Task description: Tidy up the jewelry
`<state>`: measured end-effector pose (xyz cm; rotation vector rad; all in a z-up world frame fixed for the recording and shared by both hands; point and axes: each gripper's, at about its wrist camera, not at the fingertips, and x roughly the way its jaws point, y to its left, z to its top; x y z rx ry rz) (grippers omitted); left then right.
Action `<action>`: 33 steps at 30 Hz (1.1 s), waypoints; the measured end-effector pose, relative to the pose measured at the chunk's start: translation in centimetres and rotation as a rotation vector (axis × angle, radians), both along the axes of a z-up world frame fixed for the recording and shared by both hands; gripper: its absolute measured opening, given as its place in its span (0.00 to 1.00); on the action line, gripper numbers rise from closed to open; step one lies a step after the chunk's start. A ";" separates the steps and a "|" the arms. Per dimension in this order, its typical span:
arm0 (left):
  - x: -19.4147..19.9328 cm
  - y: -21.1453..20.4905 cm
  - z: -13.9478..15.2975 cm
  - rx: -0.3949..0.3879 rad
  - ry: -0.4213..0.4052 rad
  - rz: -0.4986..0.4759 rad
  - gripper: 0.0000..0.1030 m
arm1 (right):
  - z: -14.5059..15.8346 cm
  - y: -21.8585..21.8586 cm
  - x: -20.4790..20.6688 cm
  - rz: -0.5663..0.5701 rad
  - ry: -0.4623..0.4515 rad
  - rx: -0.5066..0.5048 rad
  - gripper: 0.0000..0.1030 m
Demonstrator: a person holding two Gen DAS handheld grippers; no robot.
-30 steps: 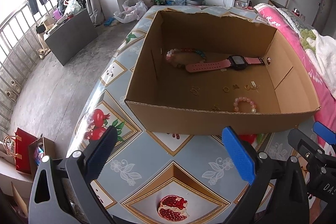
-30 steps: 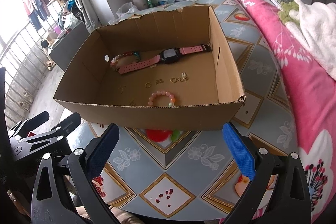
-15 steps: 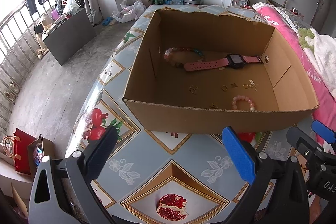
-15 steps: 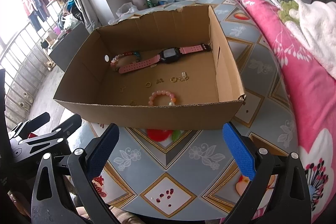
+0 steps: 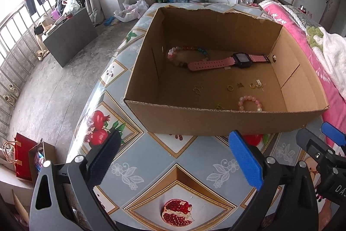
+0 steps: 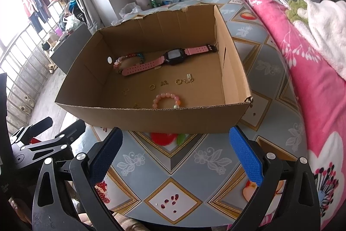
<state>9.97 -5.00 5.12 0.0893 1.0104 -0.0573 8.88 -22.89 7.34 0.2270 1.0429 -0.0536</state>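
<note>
Left wrist view: left tongs (image 5: 175, 163) spread wide, empty, hovering over the patterned counter (image 5: 151, 166) just short of the cardboard box (image 5: 216, 120). All jewelry lying inside on the box floor: pink watch (image 5: 225, 61) stretched along the back, multicolour bead bracelet (image 5: 186, 52) at its strap end toward the back-left corner, pink bead bracelet (image 5: 250, 102) near the front wall, small gold pieces (image 5: 242, 86) in a loose row between, another gold bit (image 5: 196, 89) further left. Right tongs (image 5: 313, 144) visible at the right edge, spread open too. Right wrist view: right tongs (image 6: 177, 161) wide, empty, also just short of the box (image 6: 162, 118); same layout confirmed, watch (image 6: 173, 56) overlapping the multicolour bracelet (image 6: 127, 58), pink bracelet (image 6: 166, 100) close behind the front wall, gold pieces (image 6: 170, 82) mid-floor. Exact kind of gold pieces hard to tell at this size, possibly rings and earrings. Scene fits either jewelry already gathered in the box, or a loose lot awaiting sorting. Risks: front wall high, so reaching over could snag or tip the light box; tiny gold pieces likely to slip between broad pads or skid on cardboard; lifting the watch could drag the bracelet beneath its strap.
</note>
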 end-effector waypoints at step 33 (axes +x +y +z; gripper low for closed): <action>0.0 0.0 0.0 0.002 0.001 -0.002 0.95 | -0.2 -0.1 -0.4 0.000 0.002 0.010 0.92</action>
